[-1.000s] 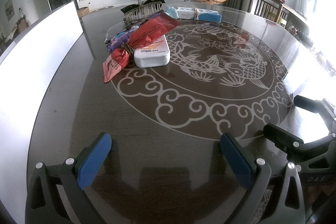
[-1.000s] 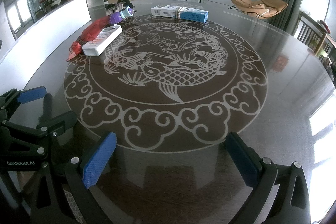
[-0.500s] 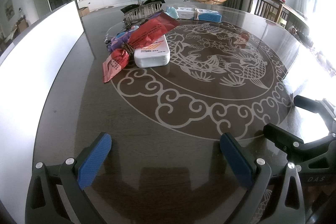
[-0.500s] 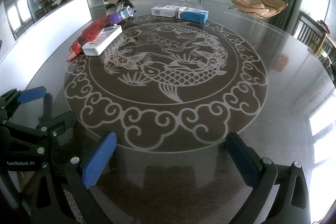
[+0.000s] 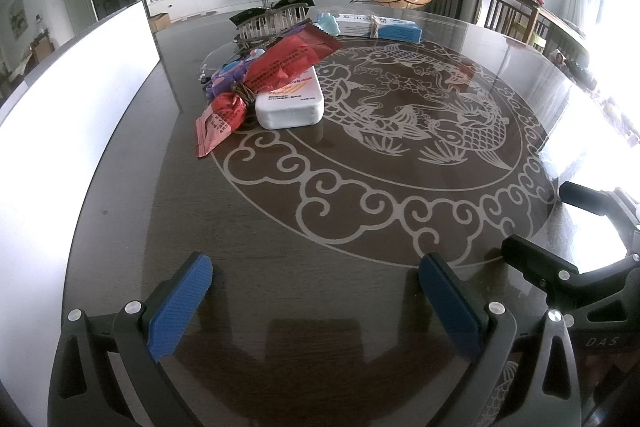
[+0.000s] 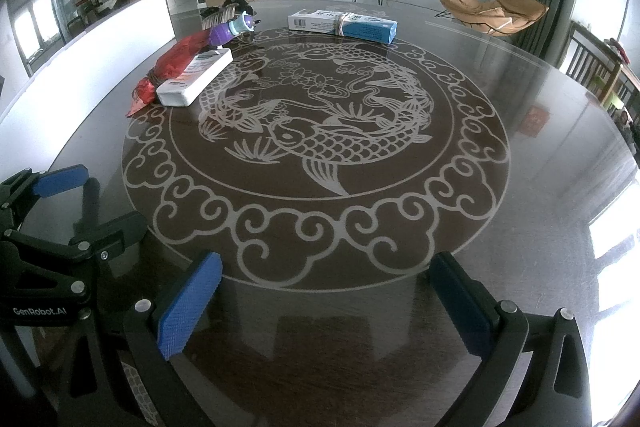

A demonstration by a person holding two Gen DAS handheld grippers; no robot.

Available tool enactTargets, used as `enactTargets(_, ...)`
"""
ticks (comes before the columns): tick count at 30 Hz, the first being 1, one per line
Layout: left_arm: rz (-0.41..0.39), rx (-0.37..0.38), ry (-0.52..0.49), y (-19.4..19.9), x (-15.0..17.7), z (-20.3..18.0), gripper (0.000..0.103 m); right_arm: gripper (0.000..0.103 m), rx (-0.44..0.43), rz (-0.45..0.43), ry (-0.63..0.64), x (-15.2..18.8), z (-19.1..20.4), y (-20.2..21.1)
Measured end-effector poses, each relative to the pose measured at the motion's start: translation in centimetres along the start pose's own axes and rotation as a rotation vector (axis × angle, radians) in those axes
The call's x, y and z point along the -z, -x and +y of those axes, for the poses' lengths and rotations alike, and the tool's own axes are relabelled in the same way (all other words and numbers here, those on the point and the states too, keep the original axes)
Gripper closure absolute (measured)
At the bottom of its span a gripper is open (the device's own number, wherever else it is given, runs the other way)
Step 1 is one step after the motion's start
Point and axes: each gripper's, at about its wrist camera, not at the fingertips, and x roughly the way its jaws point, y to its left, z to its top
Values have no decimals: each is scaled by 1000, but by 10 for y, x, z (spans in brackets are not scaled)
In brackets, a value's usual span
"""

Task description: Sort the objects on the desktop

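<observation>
A pile lies at the far left of the dark table: a white box [image 5: 289, 103] [image 6: 195, 77], a red snack packet [image 5: 280, 67] [image 6: 176, 61] tied with a band, a purple item [image 5: 224, 81] [image 6: 230, 29] and a black hair claw [image 5: 272, 19]. A blue-and-white box [image 5: 378, 27] [image 6: 342, 25] lies farther back. My left gripper [image 5: 316, 303] is open and empty near the table's front edge. My right gripper [image 6: 326, 307] is open and empty beside it, to its right. Each shows in the other's view.
A long white panel [image 5: 60, 115] [image 6: 88, 55] runs along the table's left edge. The table [image 5: 360, 219] bears a pale fish-and-cloud pattern. Chairs stand beyond the right edge. Bright window glare falls on the right side.
</observation>
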Motion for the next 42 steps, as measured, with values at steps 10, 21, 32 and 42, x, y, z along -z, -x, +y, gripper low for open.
enactTargets(10,0,0,0,0,0,0,0,0,0,0,1,0,0,0)
enactTargets(21,0,1,0,0,0,0,0,0,-1,0,1,0,0,0)
enactTargets(32,0,1,-1,0,1,0,0,0,-1,0,1,0,0,0)
enactTargets(42,21,8,-11,9,12,0,0,0,-1,0,2,0,-1,0)
